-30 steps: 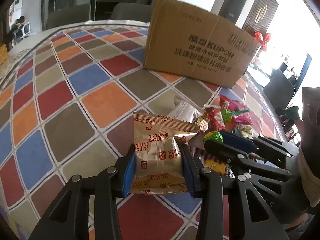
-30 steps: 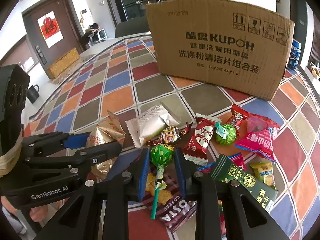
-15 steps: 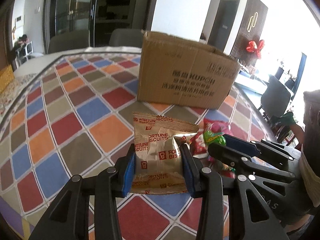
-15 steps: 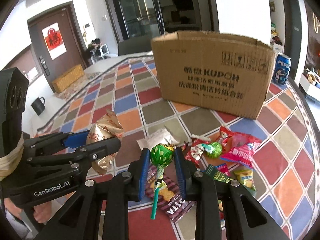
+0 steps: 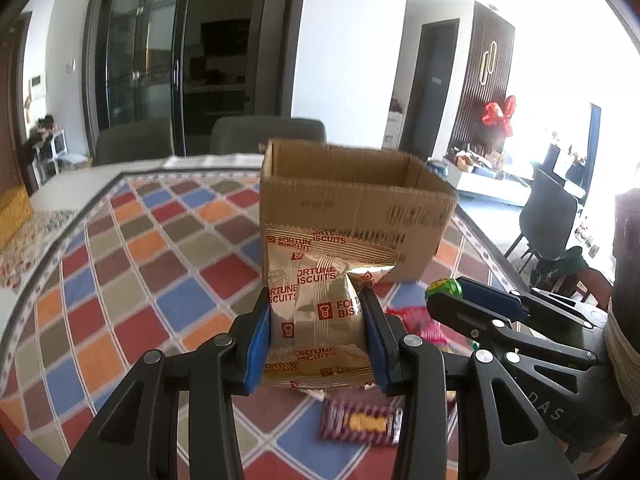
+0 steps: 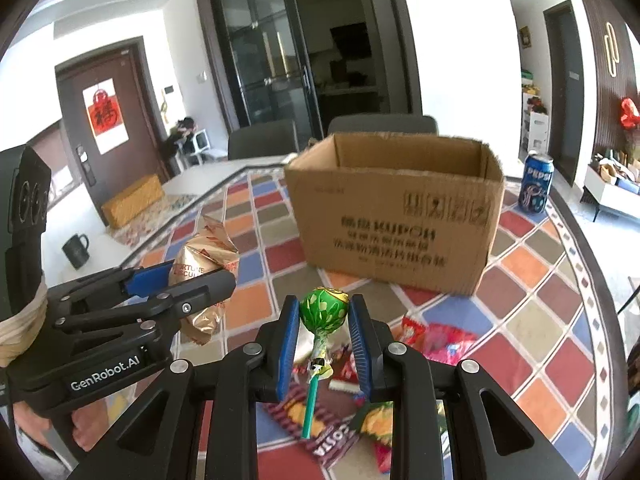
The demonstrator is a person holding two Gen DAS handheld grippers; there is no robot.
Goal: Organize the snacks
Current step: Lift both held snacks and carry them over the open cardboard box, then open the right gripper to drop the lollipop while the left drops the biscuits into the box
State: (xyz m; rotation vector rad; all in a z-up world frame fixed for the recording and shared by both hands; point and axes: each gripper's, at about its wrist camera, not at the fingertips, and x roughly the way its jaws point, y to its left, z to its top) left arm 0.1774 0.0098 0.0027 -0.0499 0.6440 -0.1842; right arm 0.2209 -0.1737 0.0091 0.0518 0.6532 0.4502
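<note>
My left gripper (image 5: 318, 316) is shut on a gold Fortune Biscuits packet (image 5: 320, 304) and holds it high above the table, short of the open cardboard box (image 5: 352, 204). It also shows in the right wrist view (image 6: 188, 280) with the packet (image 6: 204, 252). My right gripper (image 6: 323, 320) is shut on a green lollipop (image 6: 323, 312), stick hanging down, also raised in front of the box (image 6: 394, 216). The right gripper shows in the left wrist view (image 5: 452, 300), with the lollipop (image 5: 442, 287) peeking out. The box's opening faces up.
Several loose snack packets (image 6: 440, 340) lie on the checkered tablecloth (image 6: 532, 292) below the grippers, including a Costa coffee packet (image 6: 320, 432). A Pepsi can (image 6: 535, 188) stands right of the box. Chairs stand behind the table.
Both grippers have risen from the snack pile with their items and now look over the box's rim from higher up. The snacks on the table have dropped lower in view.
</note>
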